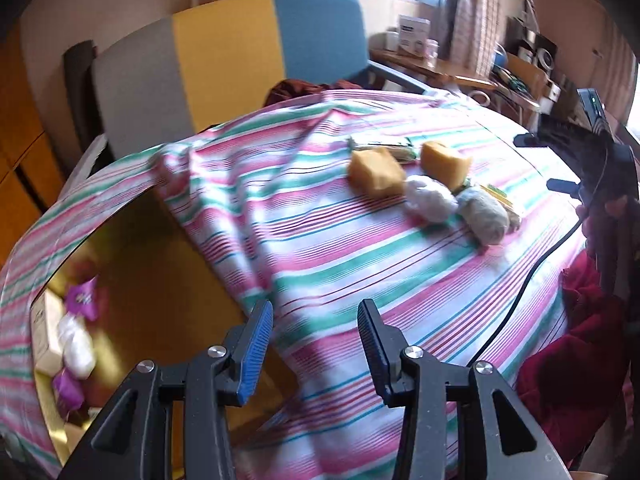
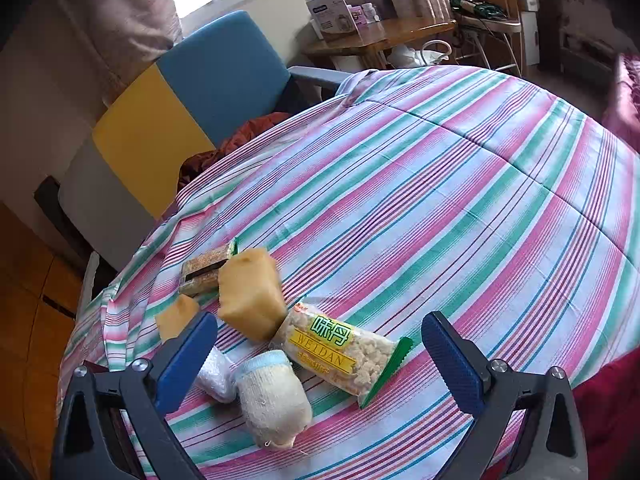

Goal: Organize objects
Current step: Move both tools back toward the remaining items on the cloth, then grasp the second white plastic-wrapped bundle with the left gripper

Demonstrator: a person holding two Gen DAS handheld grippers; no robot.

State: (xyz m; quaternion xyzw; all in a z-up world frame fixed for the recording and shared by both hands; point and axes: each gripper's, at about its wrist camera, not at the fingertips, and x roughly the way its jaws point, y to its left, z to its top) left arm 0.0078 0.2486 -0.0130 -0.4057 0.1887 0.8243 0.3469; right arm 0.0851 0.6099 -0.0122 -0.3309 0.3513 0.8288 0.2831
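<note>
My left gripper point(image 1: 316, 344) hangs empty, jaws narrowly apart, over the striped bedsheet's point(image 1: 360, 272) edge, where a yellow box point(image 1: 160, 288) holds packets. My right gripper point(image 2: 320, 364) gapes wide and empty above a rolled sock point(image 2: 272, 400) and the Weidan snack pack point(image 2: 340, 348). Beyond lie two yellow sponges point(image 2: 250, 292) and a snack bar point(image 2: 204, 274); right of them the sheet is bare.

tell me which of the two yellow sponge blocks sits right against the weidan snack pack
The larger yellow sponge block, standing beside the snack pack. The smaller sponge block lies apart, partly hidden behind a finger of the right gripper.
</note>
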